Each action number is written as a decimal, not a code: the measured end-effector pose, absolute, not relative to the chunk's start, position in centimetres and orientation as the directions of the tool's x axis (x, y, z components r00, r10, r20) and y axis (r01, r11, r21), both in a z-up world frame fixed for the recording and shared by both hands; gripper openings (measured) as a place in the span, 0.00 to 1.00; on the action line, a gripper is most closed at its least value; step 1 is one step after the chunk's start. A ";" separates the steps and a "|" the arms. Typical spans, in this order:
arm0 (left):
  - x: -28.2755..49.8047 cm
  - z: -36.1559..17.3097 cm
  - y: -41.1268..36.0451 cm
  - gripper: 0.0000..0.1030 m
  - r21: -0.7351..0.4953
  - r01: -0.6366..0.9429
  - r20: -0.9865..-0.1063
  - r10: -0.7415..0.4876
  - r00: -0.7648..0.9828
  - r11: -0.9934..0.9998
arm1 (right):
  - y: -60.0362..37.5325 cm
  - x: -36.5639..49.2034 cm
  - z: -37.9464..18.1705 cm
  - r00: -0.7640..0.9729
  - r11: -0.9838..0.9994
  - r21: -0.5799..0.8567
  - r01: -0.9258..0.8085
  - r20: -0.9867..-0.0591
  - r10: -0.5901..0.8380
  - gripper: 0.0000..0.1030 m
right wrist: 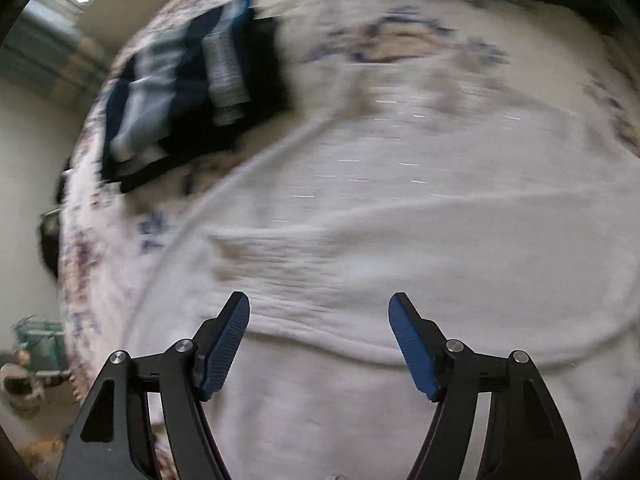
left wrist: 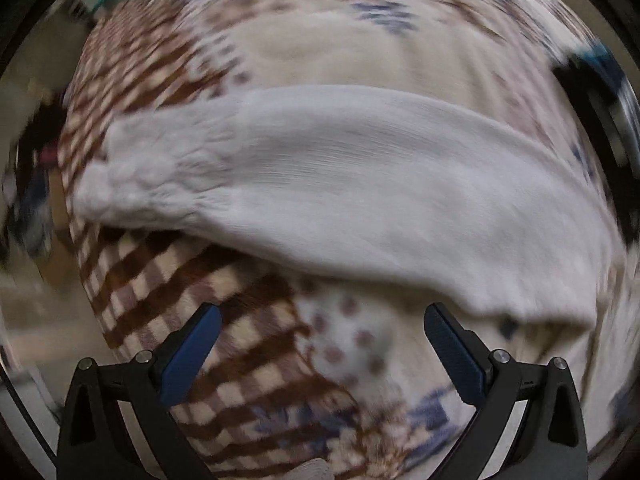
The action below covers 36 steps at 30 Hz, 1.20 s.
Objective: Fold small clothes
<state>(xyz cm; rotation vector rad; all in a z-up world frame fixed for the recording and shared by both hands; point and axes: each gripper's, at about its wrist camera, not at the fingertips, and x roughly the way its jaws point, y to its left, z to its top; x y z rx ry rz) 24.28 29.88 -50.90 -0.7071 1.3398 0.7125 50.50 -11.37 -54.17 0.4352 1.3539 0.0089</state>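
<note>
A white knitted garment lies folded across a patterned blanket, its ribbed end to the left. My left gripper is open and empty, just short of the garment's near edge. In the right wrist view the same white garment spreads wide under and ahead of my right gripper, which is open and empty above a fold line in the cloth. Both views are motion-blurred.
A stack of folded dark blue and white striped clothes lies on the blanket at the far left. The blanket's edge drops off on the left in both views, with floor clutter beyond.
</note>
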 end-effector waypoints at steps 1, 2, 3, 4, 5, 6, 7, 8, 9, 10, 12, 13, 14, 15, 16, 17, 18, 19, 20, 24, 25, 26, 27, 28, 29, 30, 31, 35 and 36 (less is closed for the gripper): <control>23.6 -51.5 31.3 1.00 -0.093 -0.840 -0.993 0.013 0.118 0.535 | -12.3 50.1 -54.3 0.214 0.917 0.302 0.259 -0.944 0.250 0.72; 23.0 -51.8 32.4 1.00 -0.133 -0.870 -0.989 -0.011 0.145 0.475 | -13.5 49.5 -54.8 0.194 0.914 0.291 0.283 -0.951 0.242 0.72; 22.3 -52.2 33.5 1.00 -0.168 -0.897 -0.985 -0.028 0.172 0.408 | -14.3 49.2 -55.1 0.185 0.913 0.278 0.297 -0.955 0.231 0.72; 21.6 -52.6 34.7 1.00 -0.207 -0.919 -0.978 -0.041 0.205 0.335 | -15.0 49.0 -55.5 0.177 0.913 0.263 0.312 -0.960 0.217 0.72; 20.7 -53.0 36.0 1.00 -0.252 -0.935 -0.968 -0.050 0.247 0.248 | -15.6 48.7 -55.8 0.168 0.914 0.248 0.322 -0.965 0.202 0.72; 20.2 -53.3 36.9 1.00 -0.280 -0.942 -0.960 -0.048 0.275 0.185 | -16.1 48.5 -56.0 0.164 0.914 0.234 0.332 -0.968 0.189 0.72; 19.5 -53.6 38.1 1.00 -0.304 -0.947 -0.953 -0.039 0.301 0.104 | -16.5 48.5 -56.1 0.163 0.912 0.225 0.343 -0.970 0.178 0.72; 19.1 -53.7 38.8 1.00 -0.313 -0.948 -0.950 -0.031 0.311 0.057 | -16.9 48.3 -56.3 0.162 0.909 0.217 0.355 -0.972 0.169 0.72; 18.7 -53.8 39.7 1.00 -0.320 -0.947 -0.947 -0.017 0.320 0.001 | -16.9 48.5 -56.3 0.162 0.906 0.213 0.365 -0.973 0.163 0.72; 18.4 -53.8 40.2 1.00 -0.328 -0.944 -0.945 -0.005 0.328 -0.031 | -17.1 48.4 -56.3 0.166 0.903 0.214 0.373 -0.973 0.162 0.72; 17.6 -53.4 41.4 0.89 -0.346 -0.933 -0.938 0.054 0.342 -0.099 | -17.1 48.5 -56.3 0.164 0.895 0.220 0.387 -0.972 0.168 0.72; 17.3 -53.2 41.7 0.80 -0.343 -0.932 -0.939 0.082 0.335 -0.119 | -17.1 48.5 -56.3 0.164 0.893 0.224 0.391 -0.971 0.172 0.72; 17.0 -52.8 42.0 0.53 -0.335 -0.932 -0.939 0.123 0.320 -0.136 | -17.2 48.5 -56.3 0.163 0.892 0.223 0.393 -0.972 0.171 0.72; 17.0 -52.4 42.5 0.14 -0.326 -0.936 -0.939 0.156 0.305 -0.130 | -17.2 48.6 -56.2 0.161 0.893 0.222 0.392 -0.972 0.171 0.72; 17.2 -51.9 42.7 0.09 -0.316 -0.943 -0.939 0.177 0.294 -0.107 | -17.2 48.7 -56.1 0.158 0.894 0.221 0.390 -0.972 0.172 0.72; 18.1 -51.1 43.0 0.08 -0.307 -0.949 -0.934 0.211 0.288 -0.065 | -17.0 48.8 -55.9 0.158 0.896 0.217 0.388 -0.973 0.167 0.72; 18.8 -50.3 43.1 0.08 -0.299 -0.954 -0.927 0.245 0.285 -0.021 | -16.8 48.9 -55.7 0.161 0.900 0.211 0.382 -0.974 0.160 0.72; 19.8 -49.2 43.1 0.08 -0.284 -0.958 -0.918 0.277 0.283 0.038 | -16.6 49.0 -55.5 0.163 0.905 0.206 0.373 -0.975 0.154 0.72; 20.9 -47.6 42.5 0.08 -0.251 -0.959 -0.907 0.314 0.280 0.129 | -16.7 48.9 -55.2 0.161 0.915 0.184 0.360 -0.978 0.133 0.72; 26.6 -41.7 38.8 0.08 -0.142 -0.874 -0.836 0.416 0.357 0.465 | -16.9 48.6 -54.5 0.148 0.944 0.057 0.326 -0.989 0.009 0.72; 27.4 -40.6 37.4 0.08 -0.129 -0.849 -0.824 0.421 0.379 0.513 | -17.2 48.5 -54.4 0.141 0.948 0.014 0.318 -0.989 -0.033 0.72; 28.8 -39.1 35.5 0.08 -0.100 -0.805 -0.809 0.423 0.408 0.585 | -17.7 48.3 -54.6 0.134 0.950 -0.025 0.310 -0.988 -0.070 0.76; 30.4 -38.1 33.4 0.08 -0.075 -0.757 -0.799 0.416 0.435 0.649 | -18.1 48.3 -54.8 0.129 0.951 -0.039 0.307 -0.988 -0.082 0.83; 31.7 -37.2 31.7 0.08 -0.062 -0.716 -0.789 0.405 0.462 0.695 | -18.8 48.2 -55.1 0.124 0.950 -0.044 0.310 -0.989 -0.086 0.86; 33.3 -36.2 29.0 0.08 -0.036 -0.657 -0.775 0.394 0.494 0.753 | -19.6 48.1 -55.5 0.117 0.945 -0.041 0.323 -0.990 -0.083 0.86; 34.5 -35.5 27.1 0.08 -0.015 -0.607 -0.764 0.382 0.519 0.795 | -20.5 48.0 -55.8 0.110 0.941 -0.022 0.337 -0.992 -0.063 0.86; 36.1 -34.8 23.4 0.08 0.007 -0.522 -0.751 0.348 0.560 0.853 | -21.6 47.9 -56.2 0.103 0.936 0.013 0.351 -0.994 -0.025 0.86; 40.6 -34.3 11.7 0.08 -0.014 -0.268 -0.777 0.158 0.609 0.963 | -25.9 47.4 -56.2 0.112 0.918 0.062 0.392 -0.993 0.019 0.86; 41.6 -34.7 8.1 0.08 -0.043 -0.200 -0.793 0.089 0.603 0.979 | -27.3 47.0 -56.0 0.116 0.914 0.067 0.400 -0.993 0.022 0.86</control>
